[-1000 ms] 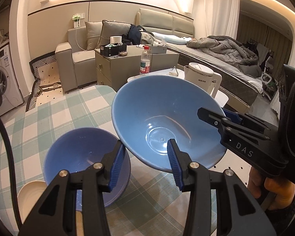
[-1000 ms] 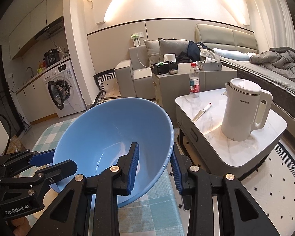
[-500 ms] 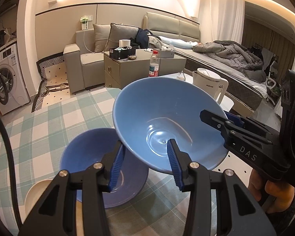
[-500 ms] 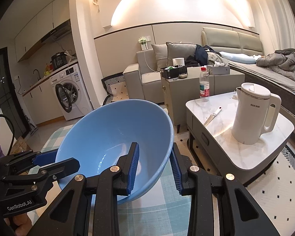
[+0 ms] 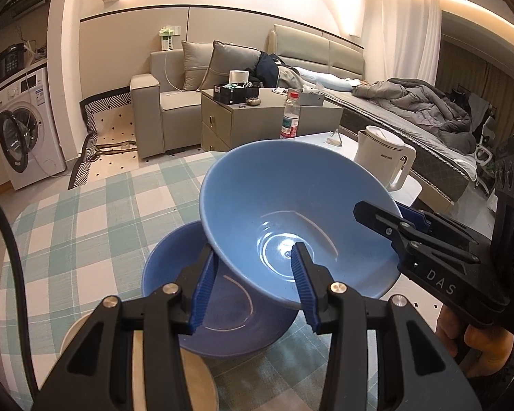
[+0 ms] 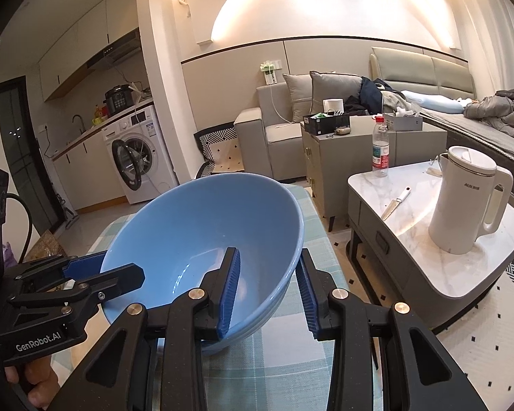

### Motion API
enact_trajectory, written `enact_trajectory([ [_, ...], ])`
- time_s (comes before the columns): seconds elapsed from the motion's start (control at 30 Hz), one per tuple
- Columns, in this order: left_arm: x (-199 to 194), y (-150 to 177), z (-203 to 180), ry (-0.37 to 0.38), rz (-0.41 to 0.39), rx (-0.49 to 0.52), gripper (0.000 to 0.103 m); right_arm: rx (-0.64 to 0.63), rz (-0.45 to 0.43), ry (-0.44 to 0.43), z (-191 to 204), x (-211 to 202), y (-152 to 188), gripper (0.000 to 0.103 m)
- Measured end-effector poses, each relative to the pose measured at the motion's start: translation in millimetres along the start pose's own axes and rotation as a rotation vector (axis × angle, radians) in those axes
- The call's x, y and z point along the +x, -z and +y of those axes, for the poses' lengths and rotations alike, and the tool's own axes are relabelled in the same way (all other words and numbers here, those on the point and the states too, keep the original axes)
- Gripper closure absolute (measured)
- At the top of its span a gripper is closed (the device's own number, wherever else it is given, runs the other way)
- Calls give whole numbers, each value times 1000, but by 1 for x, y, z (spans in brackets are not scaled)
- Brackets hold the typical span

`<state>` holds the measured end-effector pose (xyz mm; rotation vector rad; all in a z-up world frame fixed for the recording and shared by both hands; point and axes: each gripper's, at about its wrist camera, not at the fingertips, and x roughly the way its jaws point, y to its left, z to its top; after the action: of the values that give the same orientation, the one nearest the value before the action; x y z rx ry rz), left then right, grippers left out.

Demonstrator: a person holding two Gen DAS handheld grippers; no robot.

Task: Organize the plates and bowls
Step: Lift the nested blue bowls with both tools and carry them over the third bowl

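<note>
Large light-blue bowl [image 5: 291, 226] is held tilted in the air, above and partly overlapping a second, darker blue bowl [image 5: 219, 308] that sits on the checked tabletop [image 5: 78, 226]. Near left of that one, the rim of a cream plate [image 5: 72, 335] shows, mostly hidden behind the gripper body.

Left hand-held gripper [image 5: 252, 282]: pads straddle the near rim of the large bowl, one outside the wall, one inside. Whether both pads press on it cannot be told from the left wrist view.

Right hand-held gripper [image 6: 269, 293]: clamped on the large bowl's right rim, one pad inside the wall, the other outside it. This looks like the grip that carries the weight.

Handling judgement: glazed ceramic by its sheen, so stiff, fairly heavy, slippery under the ribbed pads, and liable to chip if the rim knocks the lower bowl. The rim wall is the only place to take hold of. A two-sided pinch looks safer than one.

Step in hand, as I read it: nesting the large bowl into or beside the darker one. Lower level and slowly.

Far right: white kettle [image 6: 469, 202] on the marble side table [image 6: 411, 226], clear of the work.
</note>
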<state>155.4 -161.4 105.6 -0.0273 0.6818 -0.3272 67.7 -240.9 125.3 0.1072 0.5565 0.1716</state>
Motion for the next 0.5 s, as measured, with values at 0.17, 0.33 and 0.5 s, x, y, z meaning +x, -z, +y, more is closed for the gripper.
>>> enact_trajectory([
  [0.17,3,3,9,1,4,-13,60,-2,13,-4,8,9,3,69],
  [0.33,3,5,19,0,5,-26,60,-8,9,-14,15,16,3,69],
  [0.5,2,7,28,-9,4,-42,60,-18,8,-24,22,20,7,69],
])
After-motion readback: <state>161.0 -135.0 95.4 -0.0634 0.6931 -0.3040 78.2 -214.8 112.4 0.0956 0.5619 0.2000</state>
